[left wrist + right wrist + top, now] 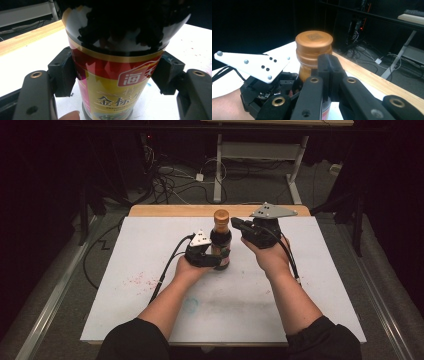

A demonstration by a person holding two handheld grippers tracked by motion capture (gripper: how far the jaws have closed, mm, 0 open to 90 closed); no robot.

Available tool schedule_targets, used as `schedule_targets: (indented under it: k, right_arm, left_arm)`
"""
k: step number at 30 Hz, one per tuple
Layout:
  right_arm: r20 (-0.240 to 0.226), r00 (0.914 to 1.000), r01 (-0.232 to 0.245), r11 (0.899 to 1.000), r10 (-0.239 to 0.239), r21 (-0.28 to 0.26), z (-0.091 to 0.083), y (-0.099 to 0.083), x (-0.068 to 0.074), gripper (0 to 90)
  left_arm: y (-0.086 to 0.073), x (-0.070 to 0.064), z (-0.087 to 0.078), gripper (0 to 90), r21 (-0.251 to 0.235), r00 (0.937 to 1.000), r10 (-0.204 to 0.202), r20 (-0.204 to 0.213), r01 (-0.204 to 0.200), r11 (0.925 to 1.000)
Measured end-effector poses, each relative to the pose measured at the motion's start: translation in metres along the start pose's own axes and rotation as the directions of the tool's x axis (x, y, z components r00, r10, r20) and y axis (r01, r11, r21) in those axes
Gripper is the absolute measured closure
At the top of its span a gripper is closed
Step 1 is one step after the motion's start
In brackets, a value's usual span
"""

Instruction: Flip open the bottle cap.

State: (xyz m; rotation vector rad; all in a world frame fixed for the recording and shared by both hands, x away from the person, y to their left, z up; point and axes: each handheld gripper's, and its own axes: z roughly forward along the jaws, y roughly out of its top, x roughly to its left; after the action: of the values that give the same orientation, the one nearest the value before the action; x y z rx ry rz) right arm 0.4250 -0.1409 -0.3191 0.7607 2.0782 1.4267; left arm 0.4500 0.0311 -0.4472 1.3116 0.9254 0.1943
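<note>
A dark sauce bottle [220, 240] with a bronze cap [221, 215] stands upright near the middle of the white board [150, 250]. My left gripper [216, 259] is shut on its lower body; in the left gripper view both pads press the red and gold label [112, 82], one pad [62, 72] on each side. My right gripper [235, 224] is held at neck height just right of the cap, jaws shut together with nothing between them. In the right gripper view its tips [329, 65] sit just in front of the bottle neck, below the cap [314, 41].
Red specks [137, 281] and a faint teal ring [190, 305] mark the board. A wooden edge [170, 210] runs along its far side. Cables [165, 180] and a desk frame [260, 155] lie beyond on the floor. The left gripper's white plate [254, 66] is beside the bottle.
</note>
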Motion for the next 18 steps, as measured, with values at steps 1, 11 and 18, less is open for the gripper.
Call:
schedule_targets:
  k: [1,11,18]
  right_arm:
    - [0.000,1.0000,0.001,1.000,-0.001,0.001,0.0004,0.0007,0.0002,90.0]
    - [-0.001,0.9997,0.024,0.999,-0.024,0.028,0.0030,0.0069,0.0037,90.0]
    - [0.008,0.9992,0.039,0.998,-0.039,0.042,0.0040,0.0073,0.0044,90.0]
  left_arm:
    - [0.0000,-0.0001,0.0001,28.4,0.000,1.0000,-0.001,-0.001,0.001,1.0000]
    - [-0.0004,-0.0004,0.0002,28.4,-0.001,1.0000,0.004,-0.004,-0.004,1.0000]
    - [-0.0009,-0.0009,0.0002,28.4,-0.001,0.9999,0.009,-0.008,-0.009,1.0000]
